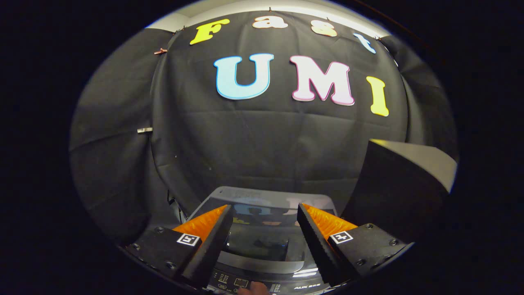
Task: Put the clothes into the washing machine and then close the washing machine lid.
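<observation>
Washing machine (262,246) sits low beneath the fingers, its glass lid (266,209) lying flat and apparently closed. Hand-held gripper (265,213) spread wide, holding nothing. No clothes visible. A fingertip (251,289) rests at the control panel (241,282). Recommendation: raise the lid by its front edge before loading.

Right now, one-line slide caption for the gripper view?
Open gripper hovers above the washing machine with its glossy lid down; a fingertip rests at the control panel.
</observation>
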Available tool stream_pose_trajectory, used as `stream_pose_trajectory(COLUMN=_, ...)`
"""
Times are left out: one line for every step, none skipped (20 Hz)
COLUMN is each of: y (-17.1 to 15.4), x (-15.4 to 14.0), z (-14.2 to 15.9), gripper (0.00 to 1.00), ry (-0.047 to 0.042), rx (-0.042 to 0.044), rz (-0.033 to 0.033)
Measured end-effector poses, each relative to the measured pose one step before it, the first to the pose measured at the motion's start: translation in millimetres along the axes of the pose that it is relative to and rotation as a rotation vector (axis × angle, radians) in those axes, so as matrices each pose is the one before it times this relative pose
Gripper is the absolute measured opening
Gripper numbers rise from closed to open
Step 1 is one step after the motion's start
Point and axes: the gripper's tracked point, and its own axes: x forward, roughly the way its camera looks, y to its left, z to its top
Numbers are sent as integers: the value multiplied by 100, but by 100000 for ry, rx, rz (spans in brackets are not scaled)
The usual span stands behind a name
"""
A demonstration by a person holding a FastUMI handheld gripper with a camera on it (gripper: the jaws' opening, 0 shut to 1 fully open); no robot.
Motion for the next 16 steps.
stream_pose_trajectory(y=-582, x=-797, z=1346, gripper=99, ry=-2564, rx=-1291, rz=-1640)
stream_pose_trajectory(y=-628, x=-899, z=1346, gripper=99, ry=-2722, rx=-812, rz=-1254)
stream_pose_trajectory(y=-446, x=-980, z=1402, gripper=99, ry=-2501, rx=-341, rz=-875)
stream_pose_trajectory(y=-186, x=-1093, z=936, gripper=99, ry=-1810, rx=-135, rz=-594)
stream_pose_trajectory(y=-444, x=-960, z=943, gripper=98, ry=-1231, rx=-44, rz=-477)
stream_pose_trajectory(y=-567, x=-500, z=842, gripper=98, ry=-1269, rx=-269, rz=-441)
stream_pose_trajectory(y=-618, x=-749, z=930, gripper=99, ry=-858, rx=-500, rz=-444)
stream_pose_trajectory(y=-718, x=-749, z=1115, gripper=98, ry=-1251, rx=-665, rz=-1096)
stream_pose_trajectory(y=-666, x=-730, z=834, gripper=98, ry=-757, rx=-290, rz=-748)
stream_pose_trajectory(y=-270, x=-960, z=556, gripper=98, ry=-235, rx=23, rz=-356)
stream_pose_trajectory(y=-476, x=-833, z=422, gripper=98, ry=-302, rx=380, rz=-250)
stream_pose_trajectory(y=-605, x=-972, z=752, gripper=98, ry=-706, rx=289, rz=299)
stream_pose_trajectory(y=-391, x=-892, z=667, gripper=97, ry=-1411, rx=69, rz=521)
stream_pose_trajectory(y=-632, x=-829, z=517, gripper=97, ry=-1337, rx=-794, rz=-118)
stream_pose_trajectory(y=-823, x=-902, z=307, gripper=97, ry=-1149, rx=-1316, rz=-643)
stream_pose_trajectory(y=-1199, x=-765, z=132, gripper=98, ry=-260, rx=-976, rz=-1928)
